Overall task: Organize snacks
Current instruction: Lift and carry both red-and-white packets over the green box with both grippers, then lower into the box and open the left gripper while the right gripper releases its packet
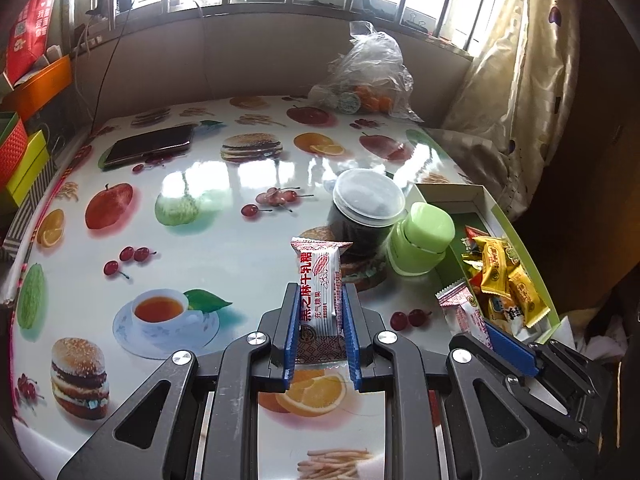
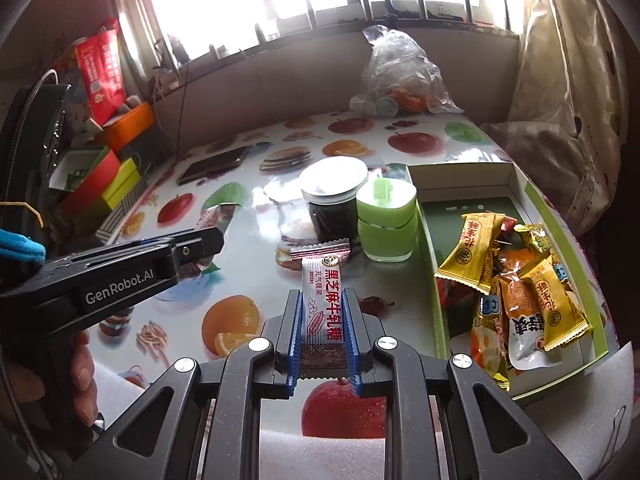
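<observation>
Both pairs of jaws are pinched on a candy bar each. The left gripper (image 1: 319, 322) holds a white-and-red nougat bar (image 1: 320, 288) upright at the centre of the left wrist view, and the right gripper (image 2: 321, 326) clamps a matching bar (image 2: 324, 300) the same way at the centre of the right wrist view. Each bar is caught by its lower half, its crimped top standing free above the fingertips.

The step in hand looks like carrying these bars to the green-rimmed box (image 2: 520, 182) at the right of the right wrist view. To do it well, each gripper should probably travel over the box wall before lowering, keeping the grip firm until the bar is low over the contents, then letting go so it lies flat. The right bar is nearer the box and could go first, leaving room for the left.

That box already holds a loose heap of yellow and orange snack packets (image 2: 516, 280) in its near half; its far half is bare. Just left of it stand a green lidded jar (image 2: 386, 220) and a dark jar with a clear lid (image 2: 332, 196), touching or nearly so. A clear plastic bag (image 2: 400, 76) at upper centre holds small rounded items.
</observation>
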Available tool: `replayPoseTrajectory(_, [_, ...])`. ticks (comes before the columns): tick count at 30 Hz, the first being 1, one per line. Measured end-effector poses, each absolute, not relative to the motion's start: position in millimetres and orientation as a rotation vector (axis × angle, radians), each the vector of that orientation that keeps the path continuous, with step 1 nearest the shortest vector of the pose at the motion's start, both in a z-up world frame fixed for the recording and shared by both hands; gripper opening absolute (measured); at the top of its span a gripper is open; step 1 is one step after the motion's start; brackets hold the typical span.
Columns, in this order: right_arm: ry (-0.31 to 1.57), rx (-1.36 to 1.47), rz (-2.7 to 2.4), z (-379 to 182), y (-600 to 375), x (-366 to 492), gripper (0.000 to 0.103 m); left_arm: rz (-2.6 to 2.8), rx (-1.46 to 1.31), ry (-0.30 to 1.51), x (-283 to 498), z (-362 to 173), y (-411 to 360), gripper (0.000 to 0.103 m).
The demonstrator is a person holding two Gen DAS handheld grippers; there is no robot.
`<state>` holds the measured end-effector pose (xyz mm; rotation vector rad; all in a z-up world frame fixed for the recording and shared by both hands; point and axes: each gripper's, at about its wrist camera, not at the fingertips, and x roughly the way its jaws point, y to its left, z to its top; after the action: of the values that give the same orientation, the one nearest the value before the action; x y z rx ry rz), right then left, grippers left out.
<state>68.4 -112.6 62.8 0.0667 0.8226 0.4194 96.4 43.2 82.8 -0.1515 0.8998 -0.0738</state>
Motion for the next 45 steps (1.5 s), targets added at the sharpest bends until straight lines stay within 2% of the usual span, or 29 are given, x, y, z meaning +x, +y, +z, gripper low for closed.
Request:
replayPoseTrajectory(17, [0.791, 0.113, 0.31, 73, -164, 60, 0.018, -0.204, -0.095, 0.878, 106, 101, -16, 0.021])
replayPoseTrajectory(45, [0.78, 0.184, 0.175, 72, -236, 74, 0.018, -0.329, -0.042, 0.902, 142, 100, -89, 0.021])
